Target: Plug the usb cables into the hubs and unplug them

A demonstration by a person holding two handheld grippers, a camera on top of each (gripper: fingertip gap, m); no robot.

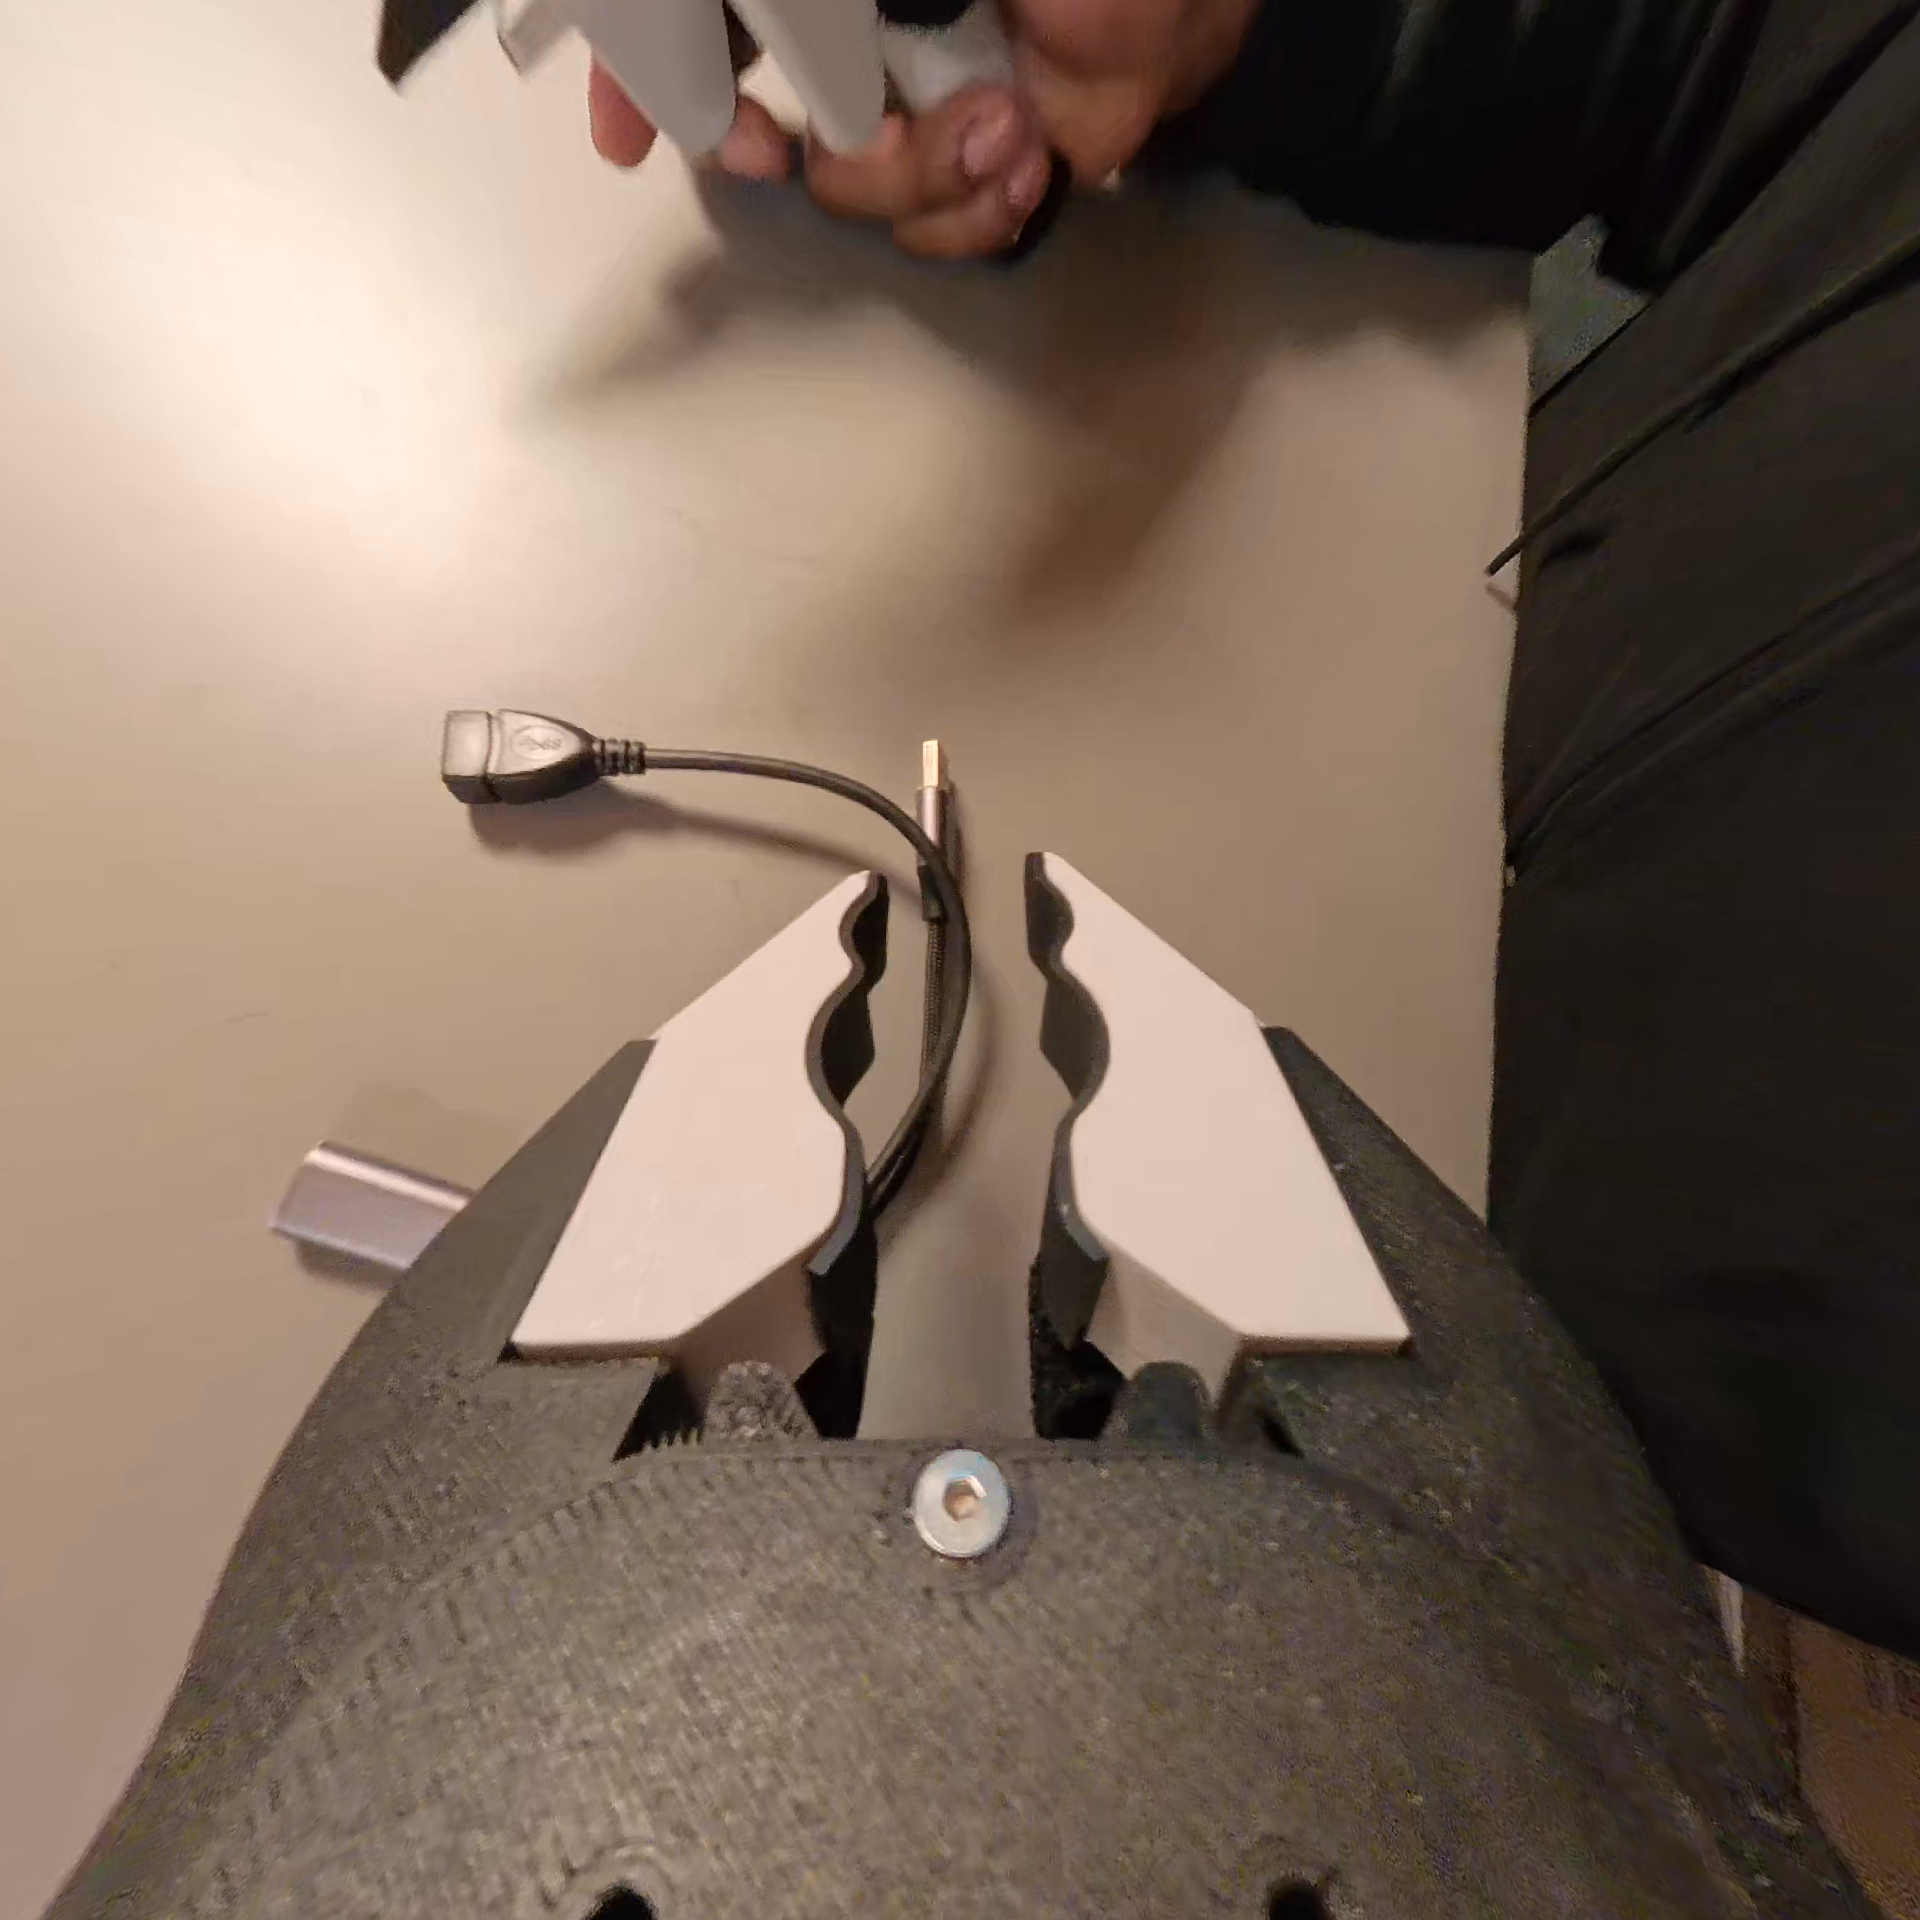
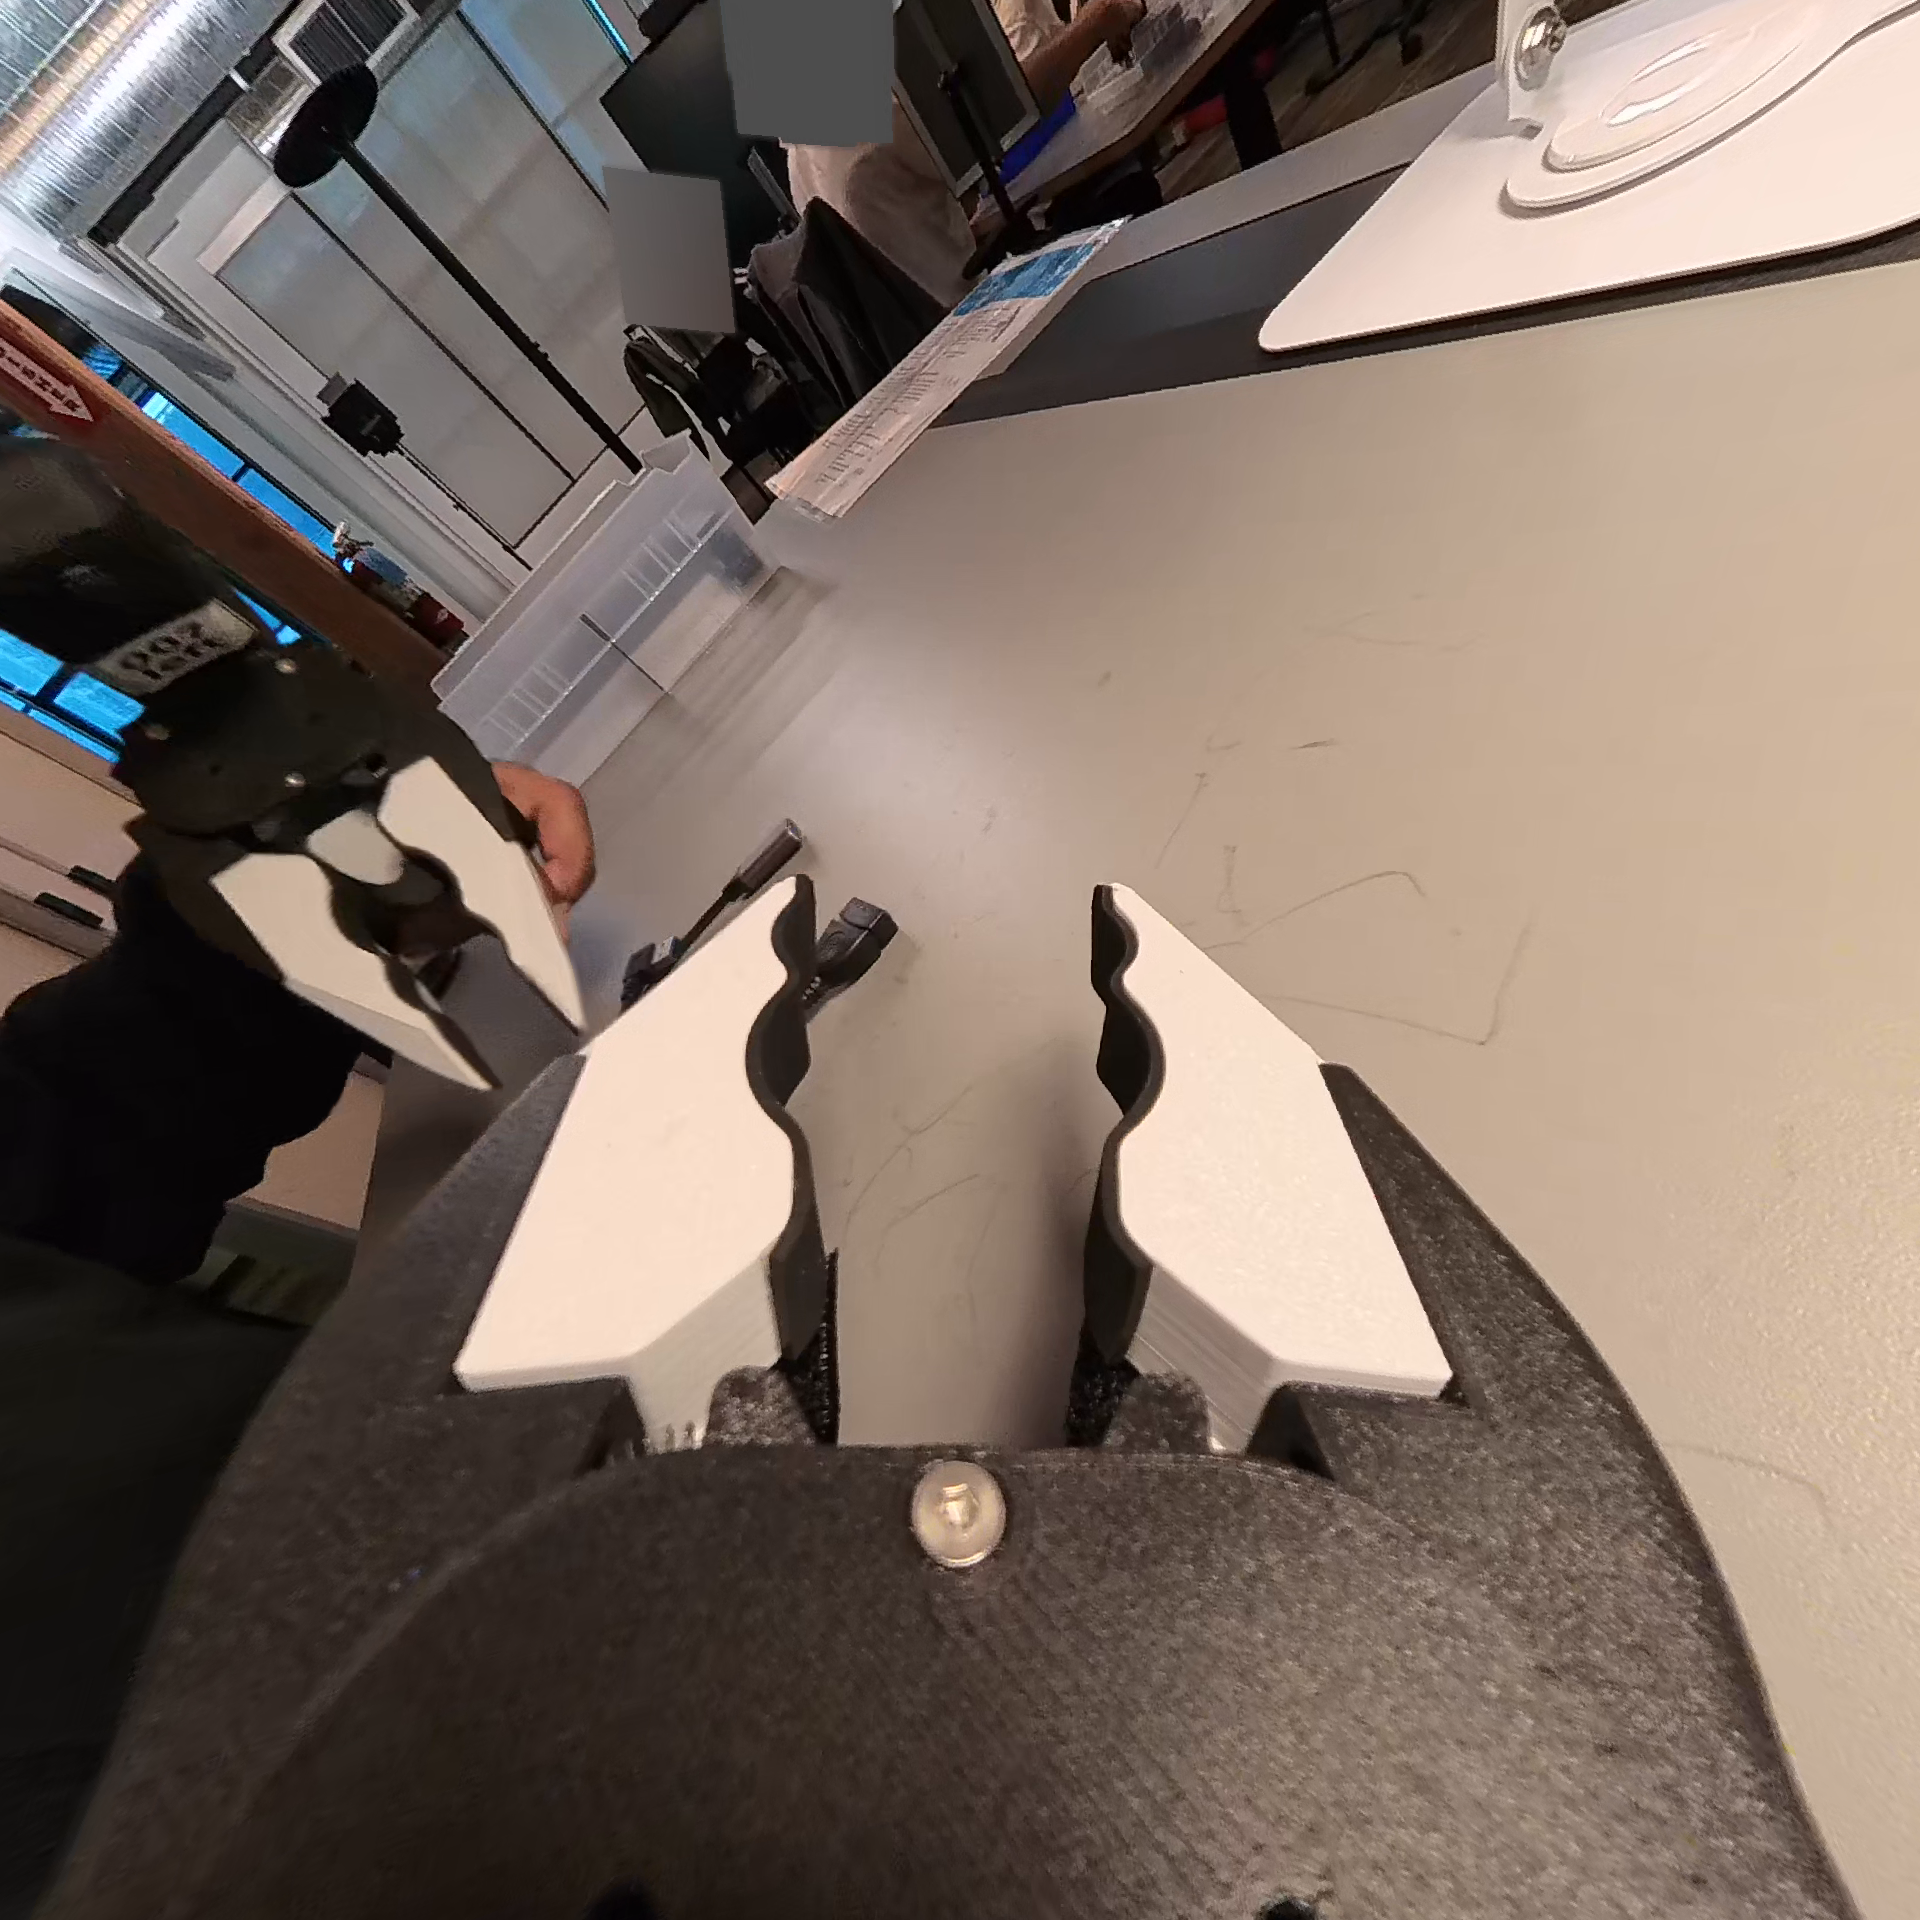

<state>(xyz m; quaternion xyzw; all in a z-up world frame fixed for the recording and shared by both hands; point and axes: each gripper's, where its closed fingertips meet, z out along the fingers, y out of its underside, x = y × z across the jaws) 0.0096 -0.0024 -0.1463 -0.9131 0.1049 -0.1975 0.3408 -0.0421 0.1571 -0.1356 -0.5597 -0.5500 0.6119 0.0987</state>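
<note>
In the left wrist view my left gripper (image 1: 961, 878) is open and hovers over the beige table (image 1: 312, 520). A short black cable with a USB socket end (image 1: 509, 753) and a braided cable with a silver plug (image 1: 932, 779) lie on the table and run between the fingers, not gripped. A silver hub (image 1: 353, 1205) peeks out behind the left finger. My right gripper (image 2: 951, 899) is open and empty above the table. The black socket end (image 2: 857, 930) lies just past its left fingertip, with a dark plug (image 2: 769, 852) beyond. The left gripper (image 2: 525, 1049) shows at the left.
The person's dark clothing (image 1: 1714, 935) fills the right side beyond the table edge. The right gripper (image 1: 774, 135), held in a hand, shows blurred at the top. Clear plastic bins (image 2: 613, 623), papers (image 2: 935, 384) and a white board (image 2: 1558, 208) stand at the far side.
</note>
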